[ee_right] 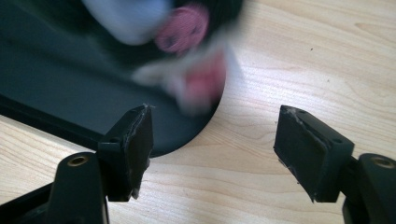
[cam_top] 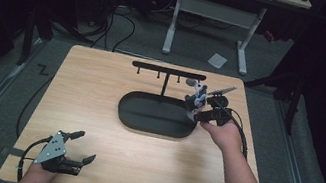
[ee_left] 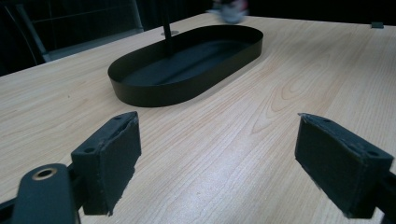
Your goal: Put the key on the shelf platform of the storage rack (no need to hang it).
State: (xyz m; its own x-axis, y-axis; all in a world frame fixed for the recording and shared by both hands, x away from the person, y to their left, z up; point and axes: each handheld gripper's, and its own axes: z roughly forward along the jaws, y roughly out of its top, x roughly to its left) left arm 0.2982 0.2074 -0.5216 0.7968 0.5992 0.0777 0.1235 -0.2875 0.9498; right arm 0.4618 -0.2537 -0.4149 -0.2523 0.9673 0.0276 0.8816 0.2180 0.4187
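Small toy keychain figure [cam_top: 196, 97] at right end of black oval tray [cam_top: 145, 125], by hanger stand [cam_top: 168, 72]. Looks light, soft-bodied, dangly; grab mid-body, not loop. Right gripper [ee_right: 212, 140] jaws apart, nothing between pads. Left gripper [ee_left: 217, 163] wide open, empty, parked near table's front edge.

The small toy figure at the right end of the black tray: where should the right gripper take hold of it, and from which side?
Probably the toy figure is best gripped across its narrow middle, coming from the tray's right end, where the right gripper already is with jaws open. The figure stands tall there. Its picture is blurred, so finer parts cannot be judged.
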